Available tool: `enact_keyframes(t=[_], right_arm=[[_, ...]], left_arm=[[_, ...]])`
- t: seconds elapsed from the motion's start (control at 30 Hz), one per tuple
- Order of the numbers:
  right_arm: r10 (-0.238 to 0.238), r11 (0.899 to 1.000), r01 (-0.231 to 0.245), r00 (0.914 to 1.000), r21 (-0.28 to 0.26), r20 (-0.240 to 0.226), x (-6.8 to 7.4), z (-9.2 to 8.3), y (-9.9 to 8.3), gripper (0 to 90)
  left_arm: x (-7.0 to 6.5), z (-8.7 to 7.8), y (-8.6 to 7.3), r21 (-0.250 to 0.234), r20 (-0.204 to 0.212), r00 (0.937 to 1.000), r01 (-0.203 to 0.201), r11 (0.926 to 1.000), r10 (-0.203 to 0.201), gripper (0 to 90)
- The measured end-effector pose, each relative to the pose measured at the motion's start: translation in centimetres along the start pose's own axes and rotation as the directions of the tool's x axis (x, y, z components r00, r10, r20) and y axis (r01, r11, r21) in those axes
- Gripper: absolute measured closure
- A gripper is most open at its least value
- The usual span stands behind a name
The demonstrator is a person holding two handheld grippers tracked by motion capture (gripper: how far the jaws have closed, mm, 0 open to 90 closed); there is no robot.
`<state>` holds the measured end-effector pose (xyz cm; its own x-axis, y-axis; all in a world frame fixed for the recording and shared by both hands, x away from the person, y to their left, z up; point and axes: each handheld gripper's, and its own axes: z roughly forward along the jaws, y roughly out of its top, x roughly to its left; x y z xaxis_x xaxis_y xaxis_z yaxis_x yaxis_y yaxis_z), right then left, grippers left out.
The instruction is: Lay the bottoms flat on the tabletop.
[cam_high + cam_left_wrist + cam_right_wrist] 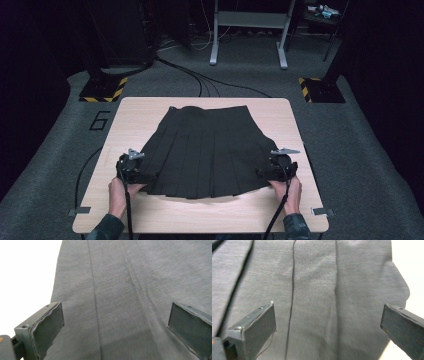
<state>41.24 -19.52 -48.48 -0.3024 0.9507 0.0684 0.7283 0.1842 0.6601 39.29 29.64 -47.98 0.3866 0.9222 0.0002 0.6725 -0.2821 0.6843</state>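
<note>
The left gripper [131,170], jaws wide apart, sits at the near left corner of the black pleated skirt [207,150] lying flat on the table [295,125], hem toward the person, and the right gripper [278,169], jaws likewise apart, sits at its near right corner.

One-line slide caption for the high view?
Both open grippers, left and right, at the hem corners of a black pleated skirt.
</note>
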Motion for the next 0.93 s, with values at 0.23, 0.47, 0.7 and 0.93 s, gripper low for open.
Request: enact_keyframes(t=[0.23, 0.47, 0.7, 0.93], right_arm=[[-0.013, 0.999, 0.014, 0.9997, -0.047, 0.023, -0.8, -3.1, -2.0, 0.0], [-0.018, 0.999, 0.020, 0.9981, -0.047, 0.060, -2.6, -3.9, -5.3, 0.0], [-0.021, 1.000, 0.023, 0.9953, -0.016, 0.094, -4.2, -2.4, -8.2, 0.0], [-0.025, 0.997, 0.030, 0.9973, -0.077, 0.069, -4.8, -2.2, -8.8, 0.0]], left_arm=[[0.9, -2.8, -2.2, -0.016, -0.002, 1.0000, 0.002, 0.9999, -0.002, 0.0], [2.5, -3.1, -6.0, 0.037, -0.017, 0.9997, 0.019, 0.9991, -0.018, 0.0], [3.1, -1.7, -8.7, 0.027, -0.040, 0.9984, 0.042, 0.9988, -0.041, 0.0], [3.5, -1.5, -9.4, -0.045, -0.031, 0.9984, 0.045, 0.9979, -0.047, 0.0]])
